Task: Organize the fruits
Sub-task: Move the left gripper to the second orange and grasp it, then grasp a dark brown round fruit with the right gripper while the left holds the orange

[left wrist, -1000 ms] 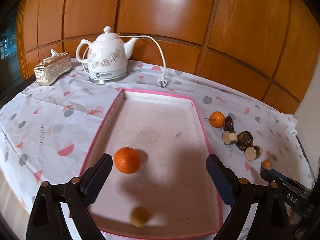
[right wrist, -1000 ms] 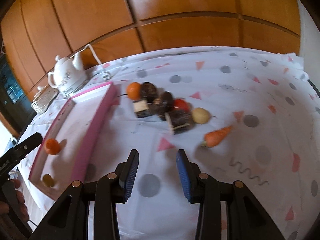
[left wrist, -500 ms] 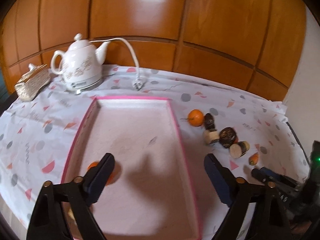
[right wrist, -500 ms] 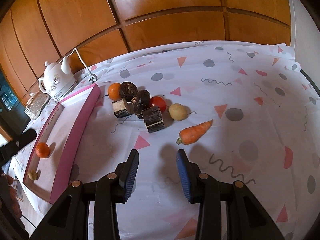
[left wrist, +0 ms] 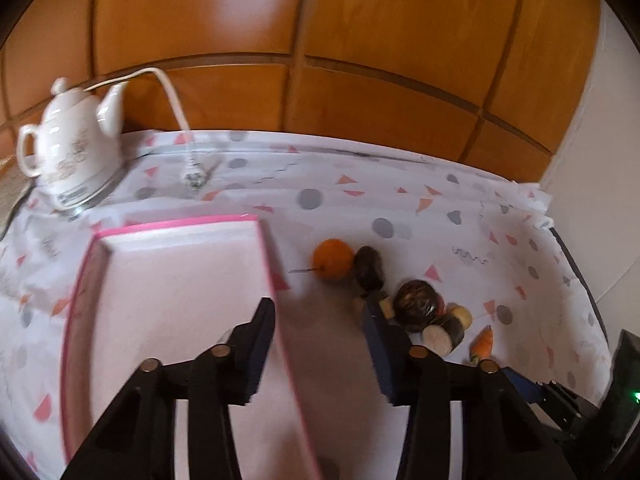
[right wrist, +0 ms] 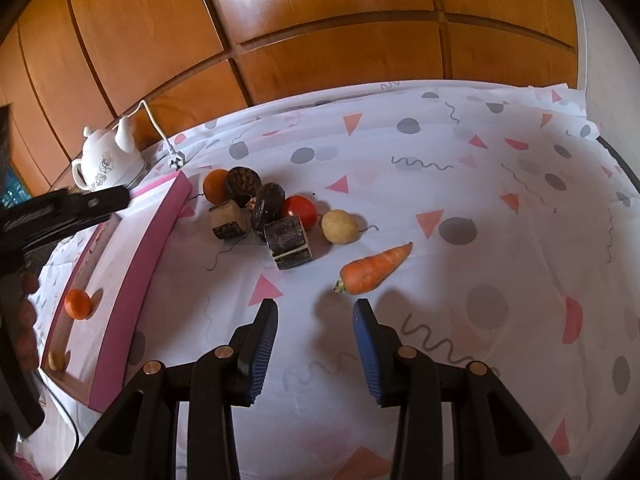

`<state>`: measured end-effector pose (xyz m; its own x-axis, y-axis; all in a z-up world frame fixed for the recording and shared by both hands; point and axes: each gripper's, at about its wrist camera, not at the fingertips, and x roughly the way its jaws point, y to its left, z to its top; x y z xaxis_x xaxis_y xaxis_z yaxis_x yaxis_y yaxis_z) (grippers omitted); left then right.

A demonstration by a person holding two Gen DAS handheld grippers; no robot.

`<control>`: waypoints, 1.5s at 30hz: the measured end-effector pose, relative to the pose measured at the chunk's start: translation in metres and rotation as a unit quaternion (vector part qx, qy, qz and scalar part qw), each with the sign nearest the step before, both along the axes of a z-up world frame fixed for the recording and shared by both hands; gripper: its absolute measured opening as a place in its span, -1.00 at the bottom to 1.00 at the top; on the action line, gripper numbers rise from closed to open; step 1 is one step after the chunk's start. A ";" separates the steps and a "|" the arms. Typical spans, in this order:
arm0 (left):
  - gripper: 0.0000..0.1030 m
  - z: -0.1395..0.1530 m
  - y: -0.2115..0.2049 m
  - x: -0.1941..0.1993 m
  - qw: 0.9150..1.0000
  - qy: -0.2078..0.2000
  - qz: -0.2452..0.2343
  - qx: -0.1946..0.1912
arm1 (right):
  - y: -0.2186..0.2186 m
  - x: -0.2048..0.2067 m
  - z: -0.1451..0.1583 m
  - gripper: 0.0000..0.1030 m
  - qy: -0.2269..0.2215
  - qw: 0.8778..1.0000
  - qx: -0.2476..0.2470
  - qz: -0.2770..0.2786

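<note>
**Mei:** Wood panelling (right wrist: pixel 320 20) runs behind a table under a white cloth (right wrist: pixel 480 160) printed with dots and triangles. What are the claws doing?

**Jon:** Both stand empty. The right gripper (right wrist: pixel 316 344) has its jaws parted about halfway, blue pads facing each other over bare cloth and touching nothing. The carrot (right wrist: pixel 374 267) lies just past its tips, at about 1 o'clock. The left gripper (left wrist: pixel 320 344) is spread wider and holds nothing; its left finger sits over the pink tray (left wrist: pixel 120 236), its right finger over the cloth, in front of one pale cut piece (left wrist: pixel 386 306).

**Mei:** And the fruit?

**Jon:** Mostly piled on the cloth just right of the tray, at 11 o'clock from the right claw: an orange (right wrist: pixel 215 186), dark round fruits (right wrist: pixel 242 180) touching it, two cut dark-skinned blocks (right wrist: pixel 289 241), a red tomato (right wrist: pixel 300 210) and a yellowish round fruit (right wrist: pixel 339 227).

**Mei:** What does one camera catch that the other misses?

**Jon:** The right wrist view shows two things lying inside the tray near its close end: a small orange (right wrist: pixel 78 304) and a small yellow fruit (right wrist: pixel 56 359). The left wrist view shows neither, and only the tray's far end is sharp. The right view also gives the left tool from the side, at 9 o'clock. The left view shows the white teapot (left wrist: pixel 70 152) at 10 o'clock, large, with its cord and plug (left wrist: pixel 192 174), and a black device with a green light at the right edge (left wrist: pixel 628 392).
</note>
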<state>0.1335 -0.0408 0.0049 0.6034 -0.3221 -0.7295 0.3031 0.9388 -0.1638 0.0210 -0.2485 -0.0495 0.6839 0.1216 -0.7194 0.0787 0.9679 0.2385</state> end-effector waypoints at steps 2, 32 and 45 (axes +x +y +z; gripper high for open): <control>-0.16 -0.002 -0.010 0.011 1.000 0.002 -0.014 0.005 | -0.001 0.001 0.001 -0.23 -0.003 1.000 0.000 0.002; -0.23 -0.059 -0.045 0.101 0.995 0.093 -0.011 -0.044 | -0.002 0.037 0.018 -0.23 -0.022 0.999 -0.007 0.034; -0.26 -0.037 -0.029 0.058 0.998 0.042 -0.016 -0.039 | 0.014 0.068 0.017 -0.23 -0.019 0.998 -0.013 0.066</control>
<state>0.1910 -0.0701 -0.0320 0.5294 -0.3984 -0.7490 0.3149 0.9121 -0.2625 0.0890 -0.2341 -0.0329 0.6896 0.1949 -0.6975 -0.0586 0.9750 0.2145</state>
